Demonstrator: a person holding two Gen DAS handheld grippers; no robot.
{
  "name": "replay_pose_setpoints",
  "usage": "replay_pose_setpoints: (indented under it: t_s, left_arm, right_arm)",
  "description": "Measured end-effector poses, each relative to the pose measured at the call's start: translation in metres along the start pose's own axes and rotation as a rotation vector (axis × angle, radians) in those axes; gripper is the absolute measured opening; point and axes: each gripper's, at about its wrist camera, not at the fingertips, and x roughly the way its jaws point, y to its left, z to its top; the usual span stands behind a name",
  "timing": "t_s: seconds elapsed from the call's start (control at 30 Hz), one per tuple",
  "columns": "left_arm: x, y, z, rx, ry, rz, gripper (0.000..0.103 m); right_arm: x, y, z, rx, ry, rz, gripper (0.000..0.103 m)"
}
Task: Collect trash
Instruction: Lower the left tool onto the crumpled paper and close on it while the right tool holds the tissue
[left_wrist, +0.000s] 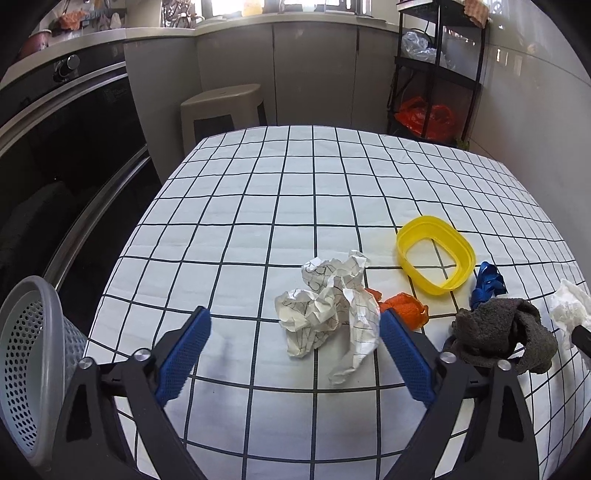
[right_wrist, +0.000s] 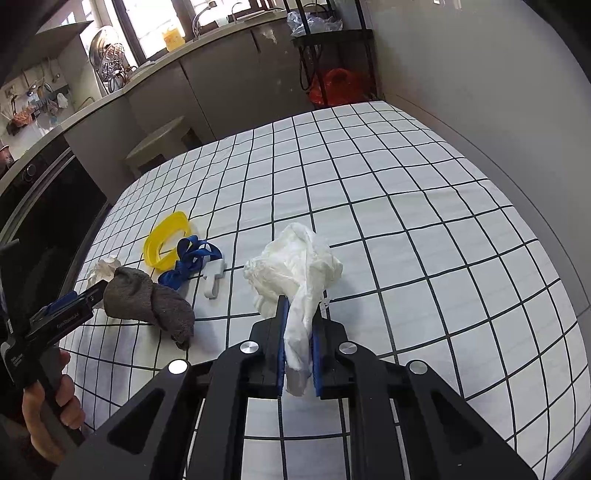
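Note:
A crumpled sheet of white paper with black lines (left_wrist: 328, 314) lies on the checked tablecloth (left_wrist: 258, 192). My left gripper (left_wrist: 295, 315) stands open around its near side; the right blue pad is close beside the paper, the left pad well apart. My right gripper (right_wrist: 299, 306) is shut on a crumpled white tissue (right_wrist: 295, 266), which bulges out past the fingertips over the cloth. The same tissue (left_wrist: 567, 310) shows at the right edge of the left wrist view. A grey perforated bin (left_wrist: 33, 369) stands off the table's near left corner.
On the cloth lie a yellow plastic ring (left_wrist: 436, 254), a blue ribbon (left_wrist: 485, 284), an orange scrap (left_wrist: 404, 308), a grey rag (left_wrist: 502, 332) and a white hook (right_wrist: 214, 277). A stool (left_wrist: 221, 107), a black rack (left_wrist: 436, 74) and an oven (left_wrist: 62, 147) surround the table.

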Motion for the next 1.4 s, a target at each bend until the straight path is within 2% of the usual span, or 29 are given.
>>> replay_pose_setpoints:
  t_s: [0.07,0.13,0.37,0.53,0.87,1.1,1.13,1.2,1.23,1.27,1.4]
  left_arm:
    - [0.003,0.000,0.000,0.000,0.013,-0.006,0.066]
    - [0.006,0.002,-0.001,-0.006,0.025,-0.017,0.058]
    - [0.008,0.005,-0.003,-0.020,0.046,-0.043,0.018]
    - [-0.002,0.008,-0.003,-0.026,0.024,-0.037,0.011]
    - [-0.034,0.007,0.001,-0.003,-0.048,-0.040,0.011]
    - [-0.019,0.022,-0.003,-0.042,0.017,-0.066,0.011]
    - [-0.018,0.023,-0.004,-0.045,0.014,-0.060,0.016]
    - [-0.018,0.025,-0.004,-0.045,0.002,-0.044,0.036]
    - [-0.020,0.026,-0.004,-0.047,-0.010,-0.035,0.053]
    - [-0.022,0.027,-0.003,-0.049,-0.026,-0.028,0.060]
    - [-0.019,0.026,-0.001,-0.044,-0.028,-0.018,0.063]
  right_arm:
    - [0.000,0.000,-0.001,-0.001,0.002,-0.001,0.011]
    - [0.001,0.001,-0.001,-0.003,0.004,-0.002,0.011]
    - [0.000,0.001,0.000,-0.005,0.002,-0.002,0.011]
    - [-0.004,0.001,0.000,-0.003,-0.007,0.000,0.011]
    - [-0.014,0.006,-0.001,-0.013,-0.023,0.011,0.011]
    - [-0.014,0.008,-0.003,-0.018,-0.020,0.015,0.011]
    - [-0.014,0.009,-0.003,-0.018,-0.019,0.016,0.011]
    - [-0.013,0.008,-0.002,-0.018,-0.019,0.019,0.011]
    - [-0.012,0.008,-0.001,-0.018,-0.018,0.020,0.011]
    - [-0.012,0.008,-0.001,-0.018,-0.017,0.023,0.011]
    - [-0.009,0.008,-0.001,-0.019,-0.011,0.027,0.011]
